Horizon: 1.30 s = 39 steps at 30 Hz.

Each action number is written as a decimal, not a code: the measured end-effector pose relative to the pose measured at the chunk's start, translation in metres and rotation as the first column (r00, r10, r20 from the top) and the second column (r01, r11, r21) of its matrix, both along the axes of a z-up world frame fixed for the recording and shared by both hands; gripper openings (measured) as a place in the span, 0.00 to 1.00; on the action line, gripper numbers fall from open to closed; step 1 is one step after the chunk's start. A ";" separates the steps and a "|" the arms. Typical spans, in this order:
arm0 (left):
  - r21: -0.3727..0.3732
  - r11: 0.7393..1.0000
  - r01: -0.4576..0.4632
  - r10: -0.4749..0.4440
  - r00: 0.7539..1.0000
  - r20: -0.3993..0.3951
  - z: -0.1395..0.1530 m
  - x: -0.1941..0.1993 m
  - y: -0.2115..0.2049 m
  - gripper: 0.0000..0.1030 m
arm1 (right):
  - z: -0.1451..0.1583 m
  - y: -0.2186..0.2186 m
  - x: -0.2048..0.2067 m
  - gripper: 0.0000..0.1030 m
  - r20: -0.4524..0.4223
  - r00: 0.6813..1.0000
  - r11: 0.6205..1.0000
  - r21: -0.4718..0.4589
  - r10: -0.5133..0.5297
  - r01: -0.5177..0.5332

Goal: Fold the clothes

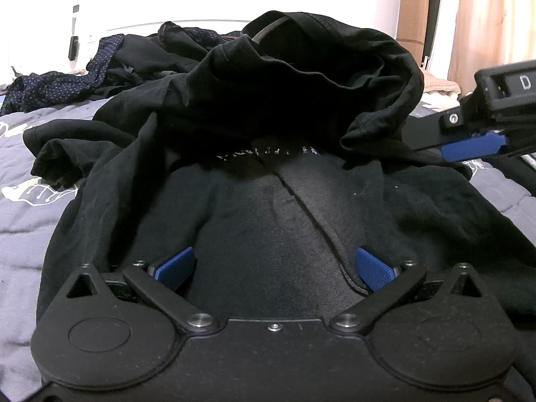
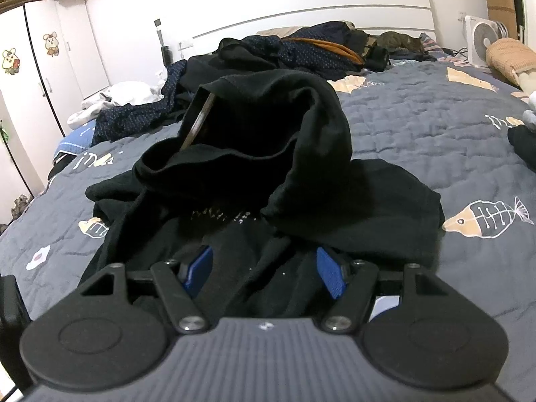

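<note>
Bedroom, grey quilted bed (image 2: 418,127) with fish prints. Black hoodie (image 1: 254,221) lies near the bed's near edge, hood bunched up. My left claw (image 1: 273,268) is spread over its chest, pinching nothing. Right claw (image 2: 264,274) also spread, fabric between the pads, no grip. Clothes pile (image 2: 294,50) toward the headboard.

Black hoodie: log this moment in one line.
black hoodie: bunched on bed, unfolded | left gripper: open over it | right gripper: open over it
</note>
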<state>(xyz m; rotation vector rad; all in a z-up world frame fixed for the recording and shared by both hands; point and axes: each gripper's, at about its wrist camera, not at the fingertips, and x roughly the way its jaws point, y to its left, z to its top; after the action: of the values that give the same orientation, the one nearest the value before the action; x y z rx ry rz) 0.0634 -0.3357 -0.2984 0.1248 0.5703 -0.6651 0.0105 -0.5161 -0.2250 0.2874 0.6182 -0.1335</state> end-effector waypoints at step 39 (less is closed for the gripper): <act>-0.002 1.000 0.003 -0.003 1.000 0.001 0.000 0.000 0.000 1.00 | 0.041 0.051 -0.008 0.66 0.073 0.969 0.972 -0.005 0.234 -0.234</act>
<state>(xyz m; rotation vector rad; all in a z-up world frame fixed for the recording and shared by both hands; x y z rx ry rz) 0.0634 -0.3353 -0.2987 0.1236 0.5690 -0.6684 0.0030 -0.4648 -0.1838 0.2204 0.5748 0.1053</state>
